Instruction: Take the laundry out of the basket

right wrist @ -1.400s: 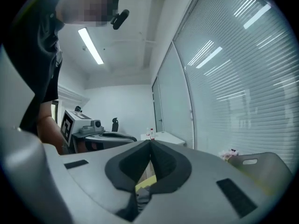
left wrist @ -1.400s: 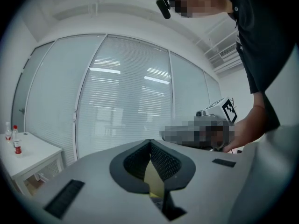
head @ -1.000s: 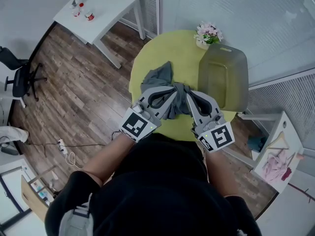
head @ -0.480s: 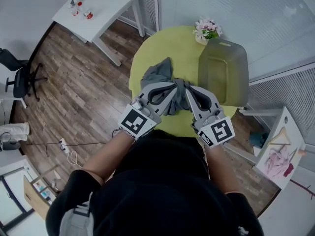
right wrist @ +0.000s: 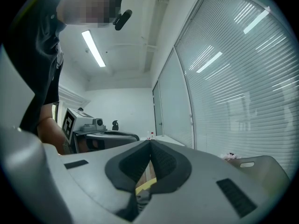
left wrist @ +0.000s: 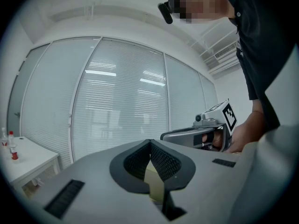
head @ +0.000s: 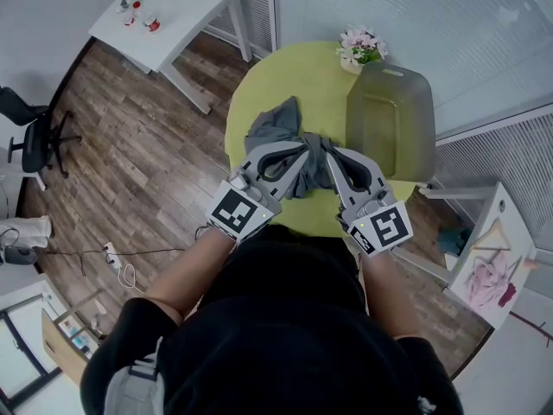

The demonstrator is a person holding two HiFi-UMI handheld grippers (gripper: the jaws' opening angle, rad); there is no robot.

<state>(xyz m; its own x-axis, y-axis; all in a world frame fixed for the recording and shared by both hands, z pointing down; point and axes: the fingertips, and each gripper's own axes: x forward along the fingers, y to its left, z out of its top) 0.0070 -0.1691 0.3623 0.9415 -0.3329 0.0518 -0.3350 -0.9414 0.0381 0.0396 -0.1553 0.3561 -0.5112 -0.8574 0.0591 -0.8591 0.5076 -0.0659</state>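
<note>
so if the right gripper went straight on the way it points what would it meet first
Likely the gray cloth, bunched right at the tip of the right gripper. If it clears that, its own view shows open air toward the far white table, though depth is unclear.

Head view: on the person's head, facing steeply down onto the round table (head: 294, 76) from well above. Left and right gripper views: close behind their own jaws, facing level. Shared: each shows the opposite unit, right gripper (left wrist: 165, 136) and left gripper (right wrist: 134, 136); head view shows both
</note>
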